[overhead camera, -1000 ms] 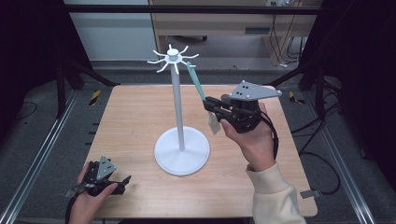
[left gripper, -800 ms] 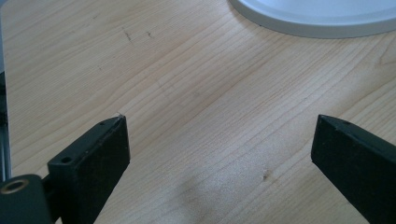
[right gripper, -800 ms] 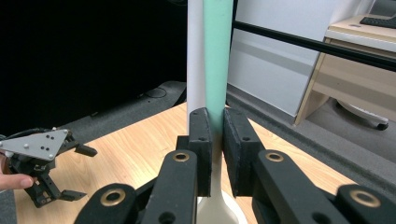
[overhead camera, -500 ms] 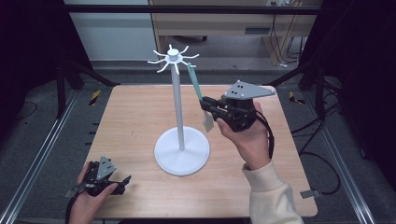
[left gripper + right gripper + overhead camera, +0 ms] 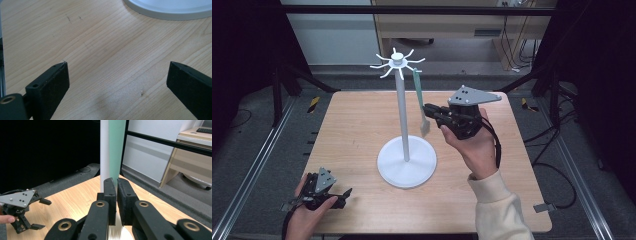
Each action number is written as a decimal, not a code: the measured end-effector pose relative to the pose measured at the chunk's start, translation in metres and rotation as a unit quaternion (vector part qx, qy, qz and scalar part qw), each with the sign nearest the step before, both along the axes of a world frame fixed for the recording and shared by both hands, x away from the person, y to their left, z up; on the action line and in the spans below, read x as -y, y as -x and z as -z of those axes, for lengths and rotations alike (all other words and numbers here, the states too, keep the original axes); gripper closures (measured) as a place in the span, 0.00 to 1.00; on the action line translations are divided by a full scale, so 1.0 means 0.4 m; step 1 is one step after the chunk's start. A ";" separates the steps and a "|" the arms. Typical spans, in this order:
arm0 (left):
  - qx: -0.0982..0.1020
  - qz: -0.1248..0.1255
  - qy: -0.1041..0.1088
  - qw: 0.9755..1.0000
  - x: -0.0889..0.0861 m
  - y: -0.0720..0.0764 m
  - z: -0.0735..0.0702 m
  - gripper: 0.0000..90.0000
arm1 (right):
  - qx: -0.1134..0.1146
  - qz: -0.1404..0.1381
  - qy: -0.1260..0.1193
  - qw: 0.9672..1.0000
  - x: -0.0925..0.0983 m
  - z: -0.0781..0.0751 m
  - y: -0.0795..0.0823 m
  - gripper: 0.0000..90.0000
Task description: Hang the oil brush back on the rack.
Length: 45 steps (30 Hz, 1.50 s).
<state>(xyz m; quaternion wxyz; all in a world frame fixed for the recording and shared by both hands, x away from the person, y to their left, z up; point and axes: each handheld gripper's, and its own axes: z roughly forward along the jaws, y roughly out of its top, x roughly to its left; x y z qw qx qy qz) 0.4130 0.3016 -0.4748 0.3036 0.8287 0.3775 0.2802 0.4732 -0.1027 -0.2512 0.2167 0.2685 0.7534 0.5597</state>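
Note:
A white stand (image 5: 402, 115) with a round base (image 5: 407, 162) rises from the table's middle, with several hook arms (image 5: 397, 61) at its top. A utensil with a green handle (image 5: 418, 90) and a whitish head (image 5: 425, 126) hangs almost upright beside the pole, its top end at one hook arm. My right gripper (image 5: 428, 111) is shut on its lower handle. In the right gripper view the jaws (image 5: 116, 185) close on the green handle (image 5: 117, 147) next to the pole (image 5: 104, 150). My left gripper (image 5: 343, 194) rests open near the front left corner, nothing between its fingers (image 5: 50, 80).
The wooden table (image 5: 352, 125) is bare around the stand. The base's rim (image 5: 170, 10) lies a short way ahead of the left gripper. Metal frame rails (image 5: 257, 165) run along both table sides. A desk and cables stand behind the far edge.
My right gripper has moved left toward the pole, swinging the utensil's lower end in so it hangs more upright. The left gripper has not moved.

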 end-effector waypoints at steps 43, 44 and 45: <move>-0.003 0.008 -0.002 1.000 0.007 -0.003 0.001 0.04 | 0.004 0.167 0.065 0.984 0.135 0.047 0.025 0.06; -0.001 0.008 -0.001 1.000 0.008 -0.003 0.001 0.04 | 0.003 0.170 0.063 0.983 0.145 0.048 0.024 0.06; -0.001 0.009 -0.001 1.000 0.008 -0.003 0.001 0.04 | 0.003 0.173 0.060 0.983 0.154 0.050 0.023 0.06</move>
